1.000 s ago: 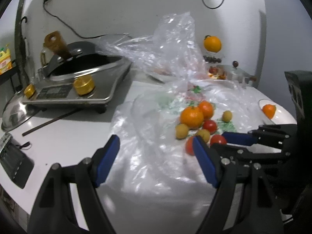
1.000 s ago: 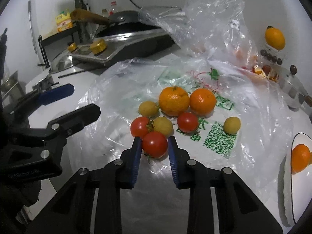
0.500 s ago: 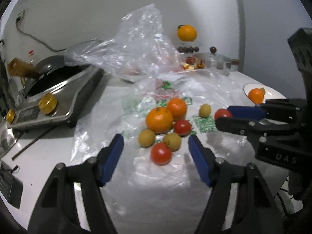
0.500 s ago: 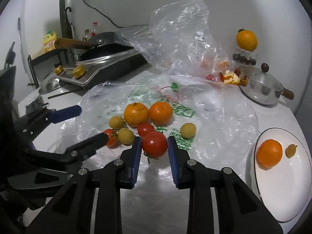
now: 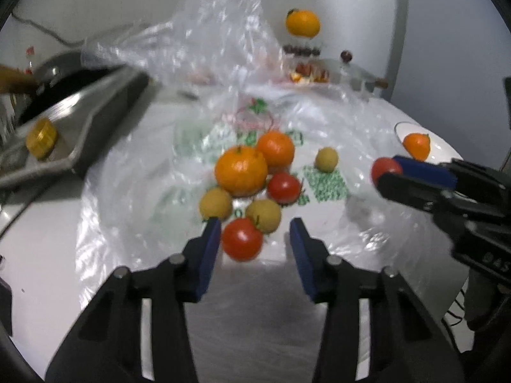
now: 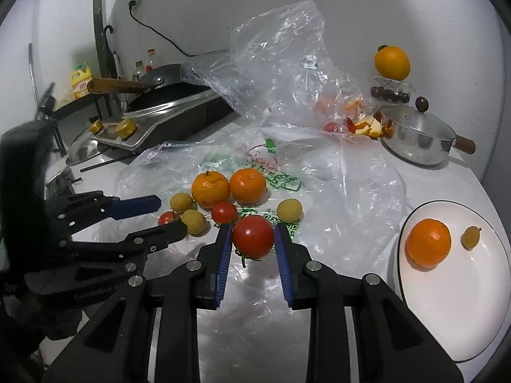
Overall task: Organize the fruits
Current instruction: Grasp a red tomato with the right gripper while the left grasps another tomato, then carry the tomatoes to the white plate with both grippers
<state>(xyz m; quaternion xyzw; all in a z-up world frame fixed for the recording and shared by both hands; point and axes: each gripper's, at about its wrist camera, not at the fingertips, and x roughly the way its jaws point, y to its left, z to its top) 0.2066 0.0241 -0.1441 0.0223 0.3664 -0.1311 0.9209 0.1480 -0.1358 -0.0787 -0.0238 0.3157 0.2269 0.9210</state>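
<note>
My right gripper (image 6: 251, 237) is shut on a red tomato (image 6: 253, 236) and holds it above the plastic sheet; it shows at the right of the left wrist view (image 5: 388, 174). My left gripper (image 5: 255, 234) is open around another red tomato (image 5: 241, 239) that lies on the clear plastic bag (image 5: 153, 198). Two oranges (image 5: 241, 170) (image 5: 276, 148), a third tomato (image 5: 284, 187) and small yellow fruits (image 5: 216, 203) lie in a cluster behind it. A white plate (image 6: 479, 287) at right holds an orange (image 6: 428, 242) and a small yellow fruit (image 6: 471, 237).
A stove with a black wok (image 6: 166, 95) stands at the back left. A steel pot with lid (image 6: 415, 135) stands at the back right beside fruit peels. An orange (image 6: 392, 63) sits on a box of dark fruit by the wall. Crumpled clear bags (image 6: 278, 63) rise behind the cluster.
My right gripper has lifted the tomato and carried it back and right, toward the plate. My left gripper has moved in on the cluster and narrowed around the near tomato.
</note>
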